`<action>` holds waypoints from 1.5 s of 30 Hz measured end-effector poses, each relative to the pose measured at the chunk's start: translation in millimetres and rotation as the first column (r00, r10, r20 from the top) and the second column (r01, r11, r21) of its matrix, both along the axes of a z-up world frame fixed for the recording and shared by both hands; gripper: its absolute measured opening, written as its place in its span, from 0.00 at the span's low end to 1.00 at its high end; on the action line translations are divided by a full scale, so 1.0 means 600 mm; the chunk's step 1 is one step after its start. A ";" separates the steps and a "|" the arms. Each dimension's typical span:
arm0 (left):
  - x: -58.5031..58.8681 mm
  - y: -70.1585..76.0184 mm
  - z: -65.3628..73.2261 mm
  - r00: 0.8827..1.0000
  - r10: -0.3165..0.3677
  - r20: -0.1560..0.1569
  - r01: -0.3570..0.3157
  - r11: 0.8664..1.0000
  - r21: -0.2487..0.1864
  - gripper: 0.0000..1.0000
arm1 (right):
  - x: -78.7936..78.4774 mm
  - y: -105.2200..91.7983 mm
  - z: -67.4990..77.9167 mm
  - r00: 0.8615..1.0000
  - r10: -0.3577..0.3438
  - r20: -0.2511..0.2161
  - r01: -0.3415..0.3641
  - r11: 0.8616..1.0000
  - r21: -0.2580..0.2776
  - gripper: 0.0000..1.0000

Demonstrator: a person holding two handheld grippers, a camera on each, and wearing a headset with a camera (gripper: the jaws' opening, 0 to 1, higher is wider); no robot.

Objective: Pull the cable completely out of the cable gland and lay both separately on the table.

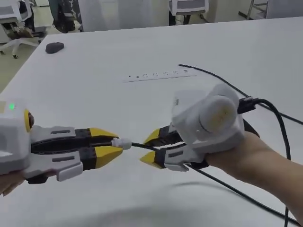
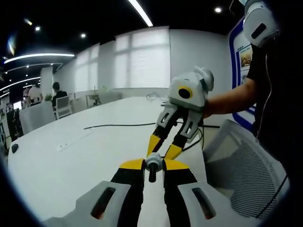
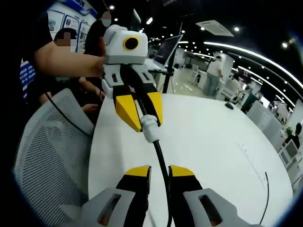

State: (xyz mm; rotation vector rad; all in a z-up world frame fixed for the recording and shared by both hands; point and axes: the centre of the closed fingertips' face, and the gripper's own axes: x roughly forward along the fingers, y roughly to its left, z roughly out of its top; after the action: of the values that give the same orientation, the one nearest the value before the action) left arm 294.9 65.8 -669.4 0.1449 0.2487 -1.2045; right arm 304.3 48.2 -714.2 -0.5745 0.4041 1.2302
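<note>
The white cable gland (image 1: 123, 143) is held above the table (image 1: 94, 94), with my left gripper (image 1: 117, 144) shut on it at the tips. A black cable (image 1: 139, 146) comes out of the gland and runs straight into my right gripper (image 1: 147, 149), which is shut on it a short way from the gland. Behind the right gripper the cable trails down to the right across the table. In the left gripper view the gland (image 2: 154, 161) sits between the yellow tips. The right gripper view has the cable (image 3: 161, 156) leading from its jaws up to the gland (image 3: 149, 126).
A white power strip (image 1: 158, 74) lies flat mid-table, with another black cable (image 1: 213, 78) running off to the right. A dark mouse-like object (image 1: 54, 47) sits at the far left. Office chairs (image 1: 189, 7) stand beyond the table. A mesh chair (image 3: 52, 146) is close beside the table edge.
</note>
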 end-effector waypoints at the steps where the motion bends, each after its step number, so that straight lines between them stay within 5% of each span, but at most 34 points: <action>1: 0.000 0.001 -0.001 1.000 0.001 -0.002 -0.001 1.000 -0.002 0.14 | 0.001 0.000 0.000 1.000 0.005 0.005 -0.005 1.000 -0.003 0.07; 9: 0.002 0.013 -0.007 0.999 0.032 -0.010 -0.033 0.999 -0.022 0.14 | 0.006 0.006 0.001 1.000 0.026 0.000 -0.026 1.000 0.006 0.00; 14: 0.013 0.043 -0.010 0.995 0.097 -0.009 -0.097 0.994 -0.044 0.14 | 0.020 -0.004 -0.013 1.000 0.026 0.014 -0.026 0.999 -0.045 0.00; 19: 0.025 0.109 -0.005 0.974 0.224 -0.036 -0.227 0.966 -0.128 0.14 | 0.057 -0.025 -0.019 1.000 -0.007 0.009 0.008 0.997 -0.081 0.00; 23: 0.031 0.157 0.006 0.948 0.316 -0.035 -0.317 0.930 -0.187 0.14 | 0.093 -0.014 0.010 0.996 -0.068 -0.057 0.068 0.998 0.003 0.00; 28: 0.044 0.200 -0.004 0.912 0.409 -0.020 -0.406 0.897 -0.176 0.14 | 0.130 0.043 0.049 0.987 -0.069 -0.144 0.087 0.988 0.129 0.00; 33: 0.067 0.234 -0.016 0.858 0.513 0.008 -0.506 0.849 -0.154 0.14 | 0.175 0.128 0.081 0.966 -0.057 -0.251 0.133 0.945 0.298 0.00; 35: 0.074 0.240 -0.018 0.843 0.538 0.013 -0.530 0.834 -0.156 0.14 | 0.192 0.149 0.076 0.961 -0.066 -0.270 0.150 0.940 0.306 0.00; 37: 0.087 0.252 -0.027 0.815 0.579 0.014 -0.571 0.808 -0.148 0.14 | 0.207 0.181 0.066 0.960 -0.069 -0.270 0.153 0.941 0.303 0.00; 38: 0.100 0.268 -0.038 0.780 0.625 -0.028 -0.621 0.768 -0.154 0.14 | 0.213 0.191 0.064 0.961 -0.075 -0.267 0.158 0.939 0.306 0.00; 40: 0.109 0.278 -0.056 0.763 0.647 0.001 -0.643 0.759 -0.106 0.14 | 0.226 0.212 0.052 0.961 -0.081 -0.265 0.163 0.938 0.306 0.00; 42: 0.120 0.284 -0.071 0.746 0.666 -0.014 -0.664 0.741 -0.098 0.14 | 0.234 0.233 0.038 0.958 -0.102 -0.269 0.187 0.932 0.311 0.00; 44: 0.133 0.301 -0.098 0.710 0.704 -0.015 -0.704 0.709 -0.052 0.14 | 0.253 0.254 0.015 0.957 -0.133 -0.256 0.209 0.932 0.296 0.00; 45: 0.138 0.305 -0.110 0.703 0.711 -0.023 -0.711 0.702 -0.039 0.14 | 0.256 0.263 0.005 0.958 -0.133 -0.253 0.207 0.934 0.292 0.00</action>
State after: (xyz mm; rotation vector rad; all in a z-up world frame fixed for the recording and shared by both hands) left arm 377.7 249.1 -735.2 -0.0042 0.2498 -0.4240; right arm 458.1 206.2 -711.1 -0.1177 0.4303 1.1651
